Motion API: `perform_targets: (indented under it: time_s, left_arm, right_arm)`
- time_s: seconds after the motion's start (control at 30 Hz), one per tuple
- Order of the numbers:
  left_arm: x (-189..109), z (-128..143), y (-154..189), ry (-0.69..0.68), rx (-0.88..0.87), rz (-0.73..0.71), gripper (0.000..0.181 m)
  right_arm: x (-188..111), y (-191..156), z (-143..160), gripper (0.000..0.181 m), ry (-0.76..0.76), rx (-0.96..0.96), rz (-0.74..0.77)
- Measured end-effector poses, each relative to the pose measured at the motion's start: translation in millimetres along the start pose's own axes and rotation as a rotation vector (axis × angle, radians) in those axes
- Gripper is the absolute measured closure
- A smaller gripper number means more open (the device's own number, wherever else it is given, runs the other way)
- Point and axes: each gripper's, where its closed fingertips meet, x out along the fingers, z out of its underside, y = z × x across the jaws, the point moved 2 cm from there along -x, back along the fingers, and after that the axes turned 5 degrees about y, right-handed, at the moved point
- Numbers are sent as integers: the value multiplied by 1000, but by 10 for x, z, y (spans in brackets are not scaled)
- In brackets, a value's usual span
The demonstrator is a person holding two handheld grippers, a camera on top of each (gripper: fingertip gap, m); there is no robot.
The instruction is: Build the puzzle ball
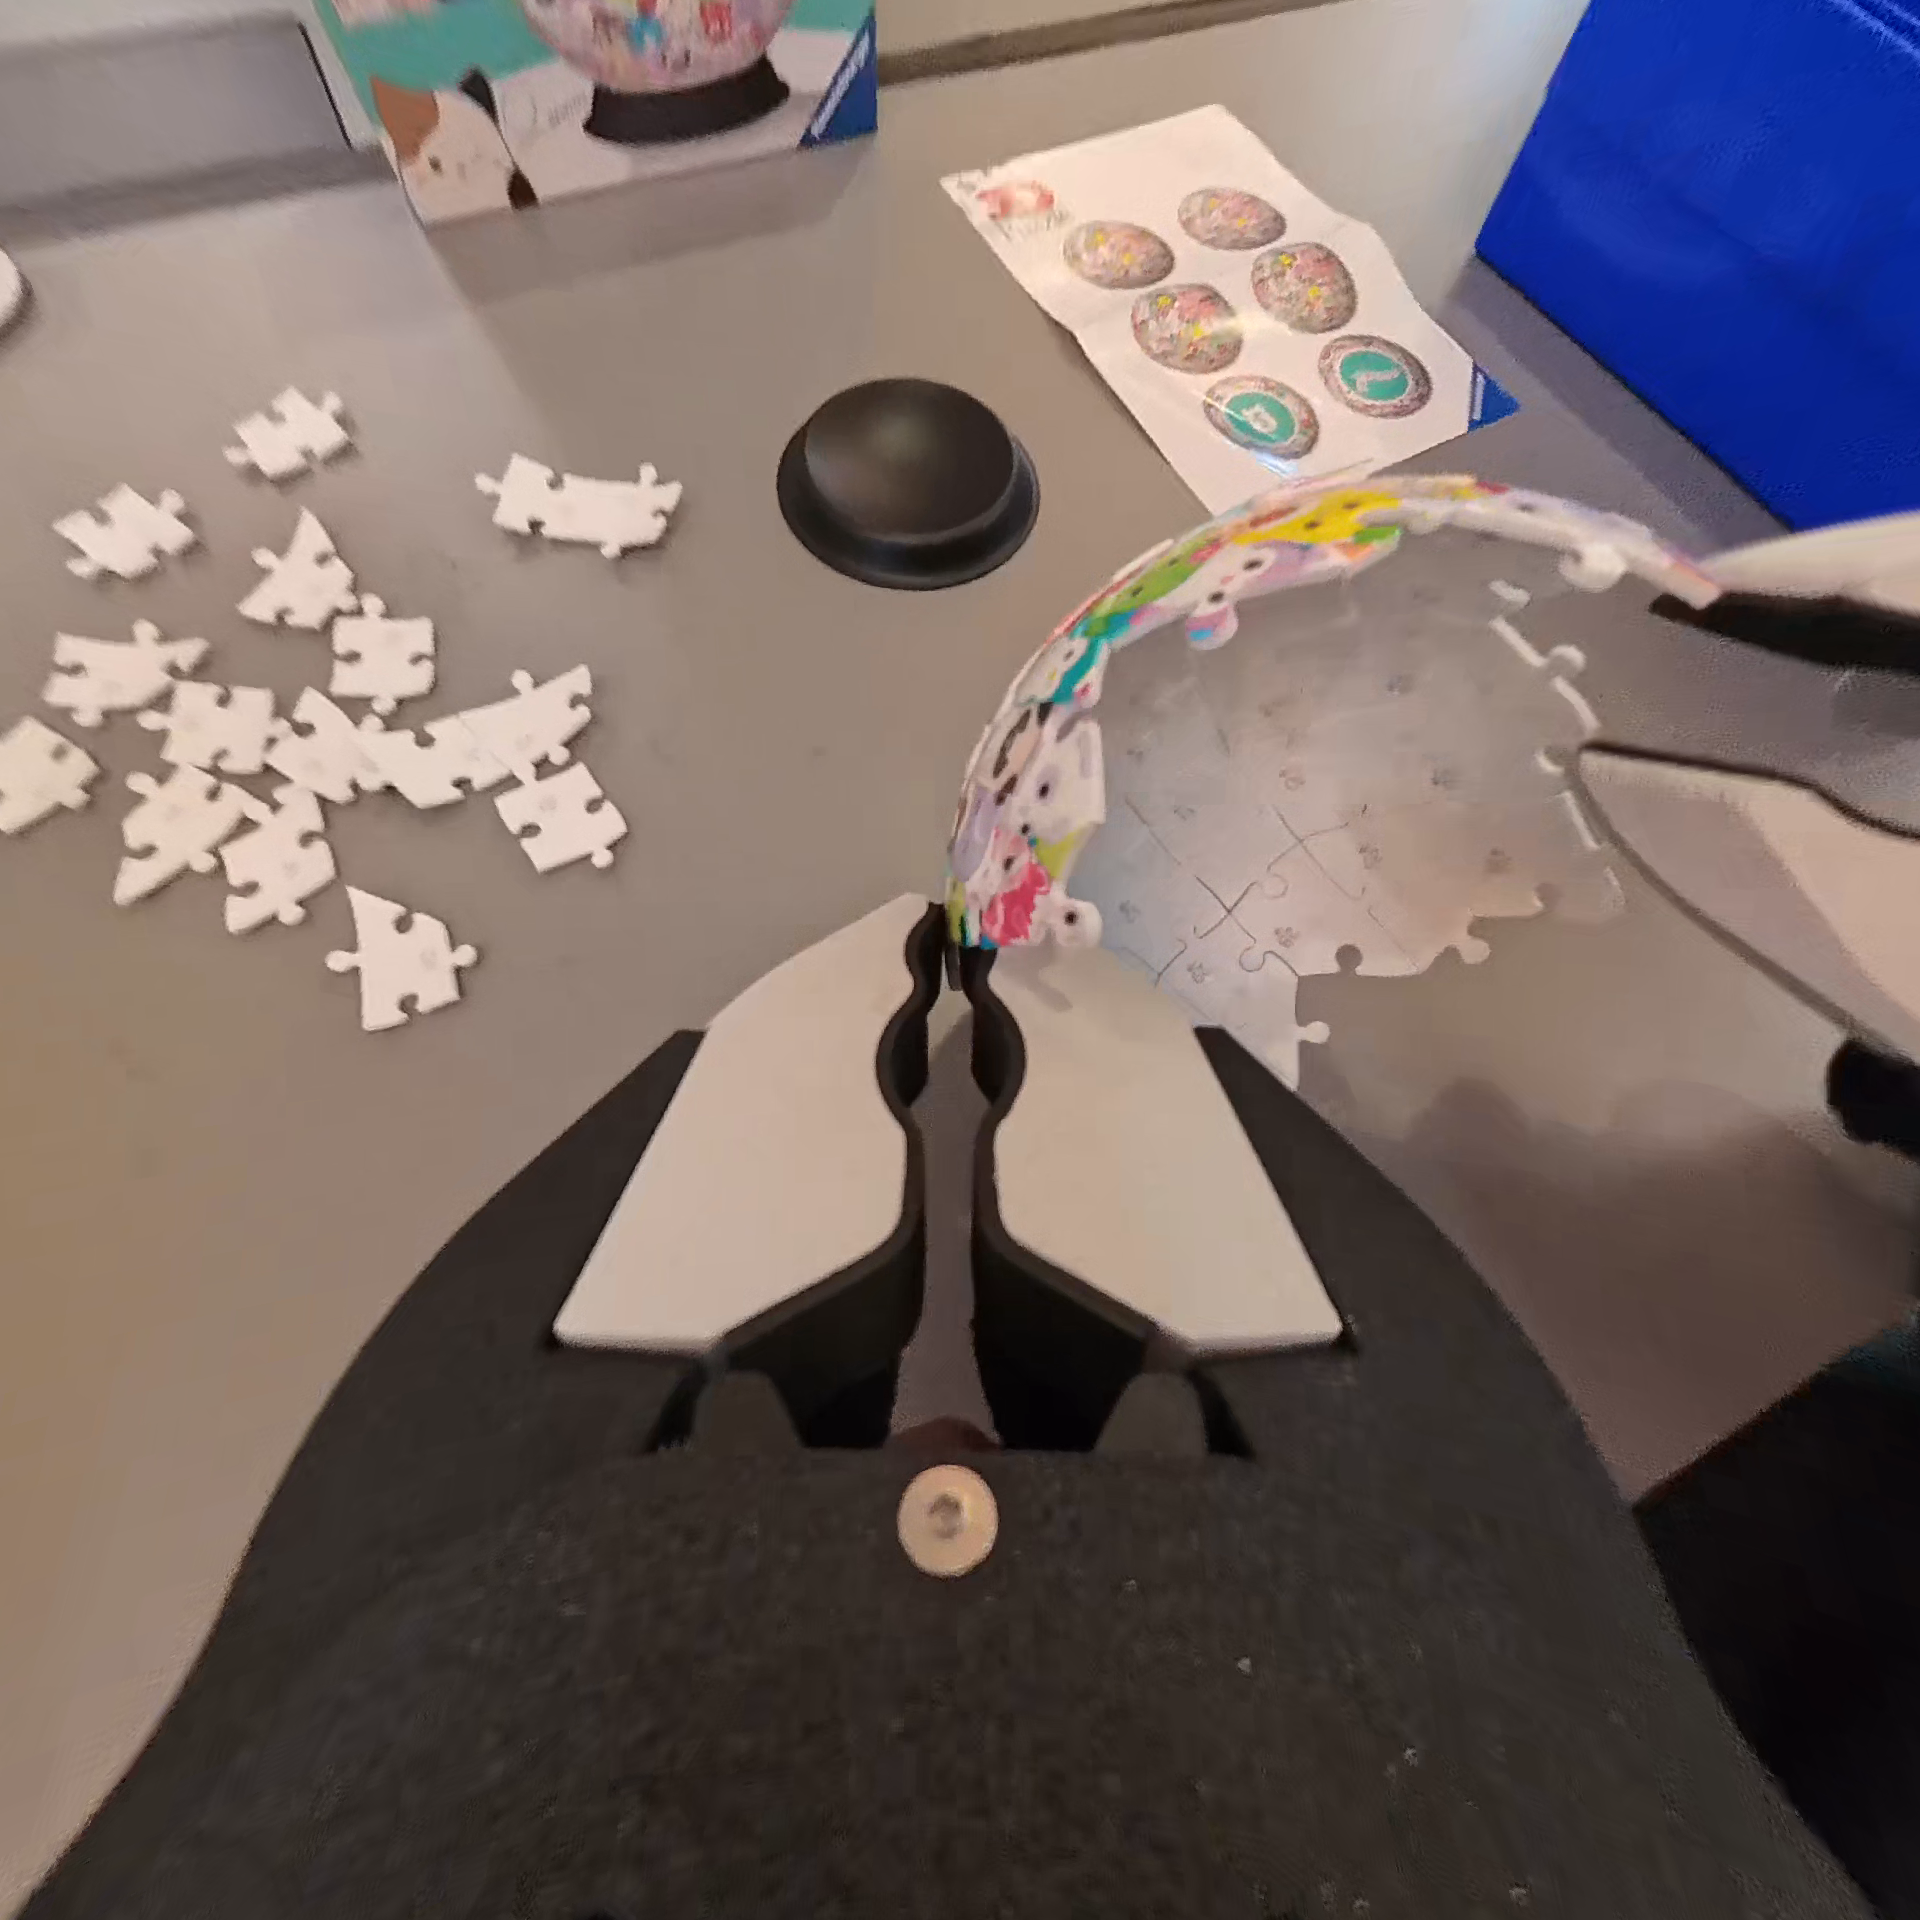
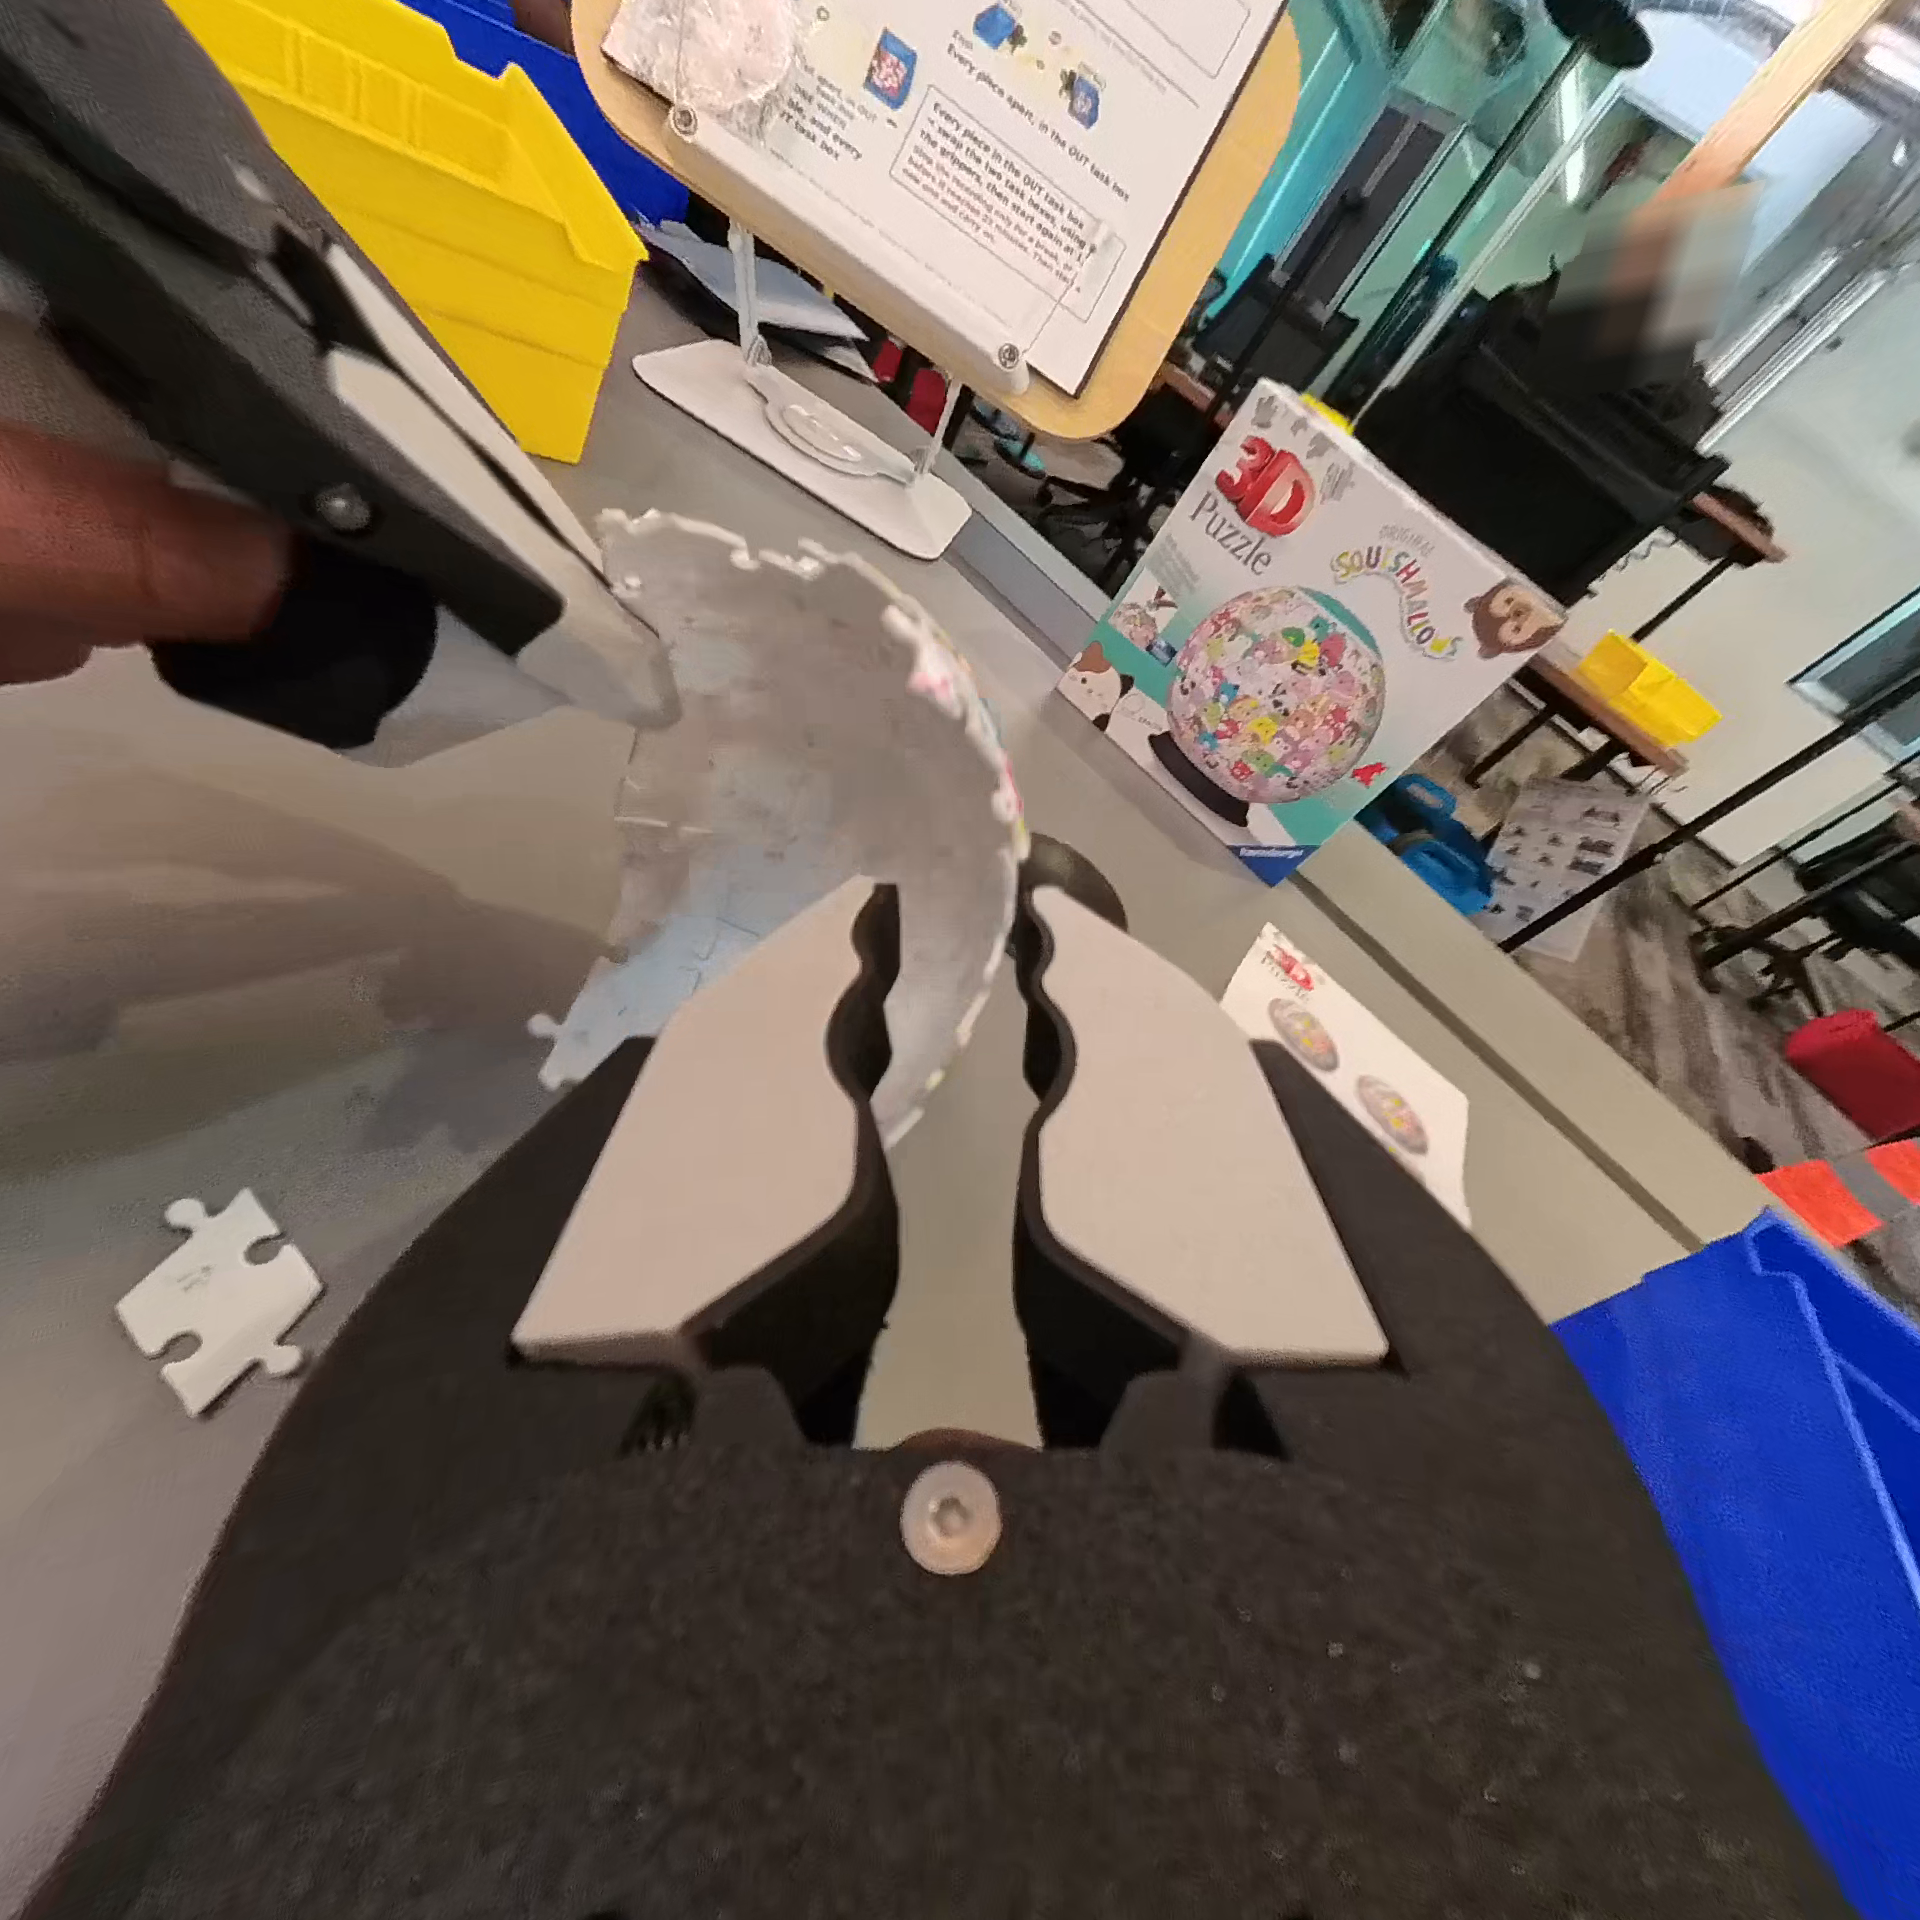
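Note:
A partly built puzzle ball shell [image 1: 1299,779], colourful outside and white inside, is held up above the grey table [image 1: 675,935]. My left gripper [image 1: 951,925] is shut on the shell's lower rim. In the right wrist view it [image 2: 644,675] grips the shell [image 2: 810,727] from the upper left. My right gripper [image 2: 961,904] is open, with the shell's rim standing between its fingers. It shows at the right edge of the left wrist view [image 1: 1631,675], fingers spread around the rim. Several loose white pieces [image 1: 312,748] lie to the left. The black stand [image 1: 904,483] sits behind the shell.
The puzzle box [image 1: 623,94] stands at the back and the picture leaflet [image 1: 1236,301] lies beside it. A blue bin [image 1: 1714,239] is at the right. A yellow bin [image 2: 436,208] and a sign on a stand [image 2: 935,156] are beyond. One loose piece [image 2: 218,1299] lies near. The left gripper's tips are roughly 11 cm from the right gripper's.

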Motion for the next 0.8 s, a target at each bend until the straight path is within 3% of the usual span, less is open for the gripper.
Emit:
perform_targets:
  time_s: [0.3, 0.6, 0.8]
  left_arm:
    - [90, 87, -128, -214, -123, 55, 179]
    - [116, 152, -157, -264, -154, 66, 179]
    - [90, 160, -166, -264, -130, 43, 179]
  right_arm:
    - [188, 157, 140, 153, -125, 119, -36]
    - [428, 85, 211, 156, -214, 89, -93]
    - [416, 125, 119, 156, -287, 104, -128]
